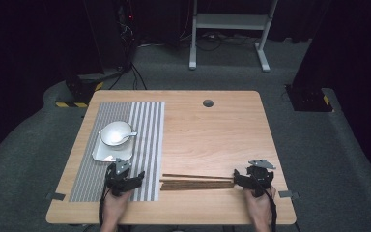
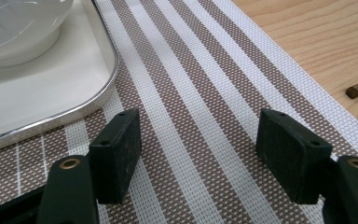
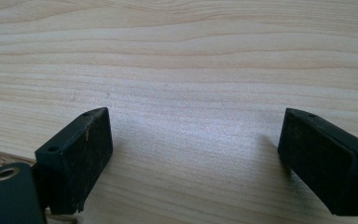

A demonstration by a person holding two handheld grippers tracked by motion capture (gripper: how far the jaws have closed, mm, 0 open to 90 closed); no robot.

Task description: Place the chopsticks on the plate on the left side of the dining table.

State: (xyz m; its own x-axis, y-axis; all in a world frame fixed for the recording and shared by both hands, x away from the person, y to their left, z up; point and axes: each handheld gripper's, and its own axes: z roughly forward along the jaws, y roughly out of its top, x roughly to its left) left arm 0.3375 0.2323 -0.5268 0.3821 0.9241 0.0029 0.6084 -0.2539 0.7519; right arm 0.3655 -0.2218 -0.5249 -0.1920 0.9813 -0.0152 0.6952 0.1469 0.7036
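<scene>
Hovering low over the striped grey-and-white woven placemat, the left tool has its jaws spread with nothing between them, just beside the white rectangular tray holding a white ceramic bowl. The right tool, also spread and empty, sits over the light wooden worktop at the right end of the dark wooden chopsticks.

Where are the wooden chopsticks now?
In the high view, the chopsticks lie on the bare table near its front edge, between striped placemat and right gripper.
</scene>
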